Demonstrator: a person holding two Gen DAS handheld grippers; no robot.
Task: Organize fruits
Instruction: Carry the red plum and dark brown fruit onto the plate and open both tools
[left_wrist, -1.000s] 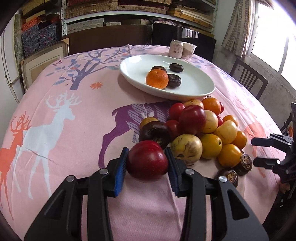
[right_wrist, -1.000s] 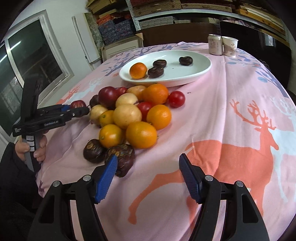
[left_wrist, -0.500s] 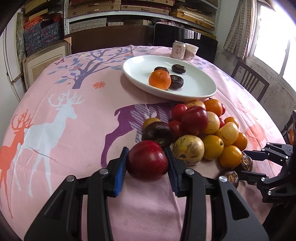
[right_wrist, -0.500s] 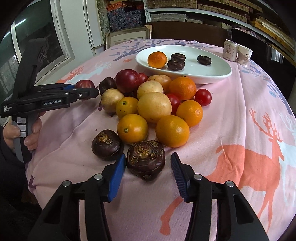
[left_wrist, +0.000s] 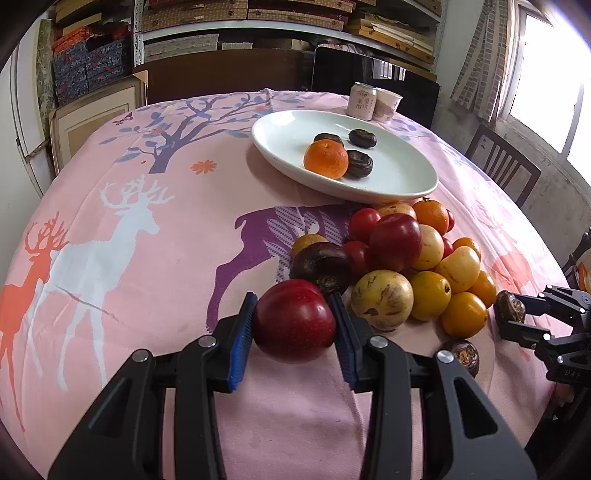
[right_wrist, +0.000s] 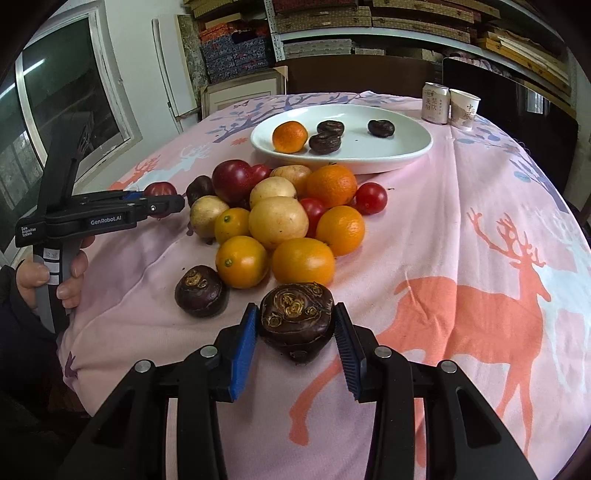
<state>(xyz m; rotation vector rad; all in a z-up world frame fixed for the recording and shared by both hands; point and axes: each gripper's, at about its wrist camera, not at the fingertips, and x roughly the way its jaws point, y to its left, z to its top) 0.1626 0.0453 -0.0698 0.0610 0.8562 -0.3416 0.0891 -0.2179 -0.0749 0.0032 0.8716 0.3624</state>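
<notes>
Left gripper (left_wrist: 294, 322) pinching red apple (left_wrist: 294, 320) at near edge of fruit pile (right_wrist: 280, 218), apple's stem axis tilted away. Right gripper (right_wrist: 295, 326) just closed, pads pressed on water chestnut (right_wrist: 295, 320) on pink tablecloth (right_wrist: 461, 229), flat, sprout-scarred top facing camera. White plate (right_wrist: 399, 151) beyond pile.

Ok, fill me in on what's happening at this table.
A person is sorting fruit with a handheld gripper in each hand. The left gripper is shut on a red plum. The right gripper has just been closing and now clamps a dark water chestnut at the near edge of the fruit pile. The white plate beyond already holds one orange and three dark chestnuts.
</notes>
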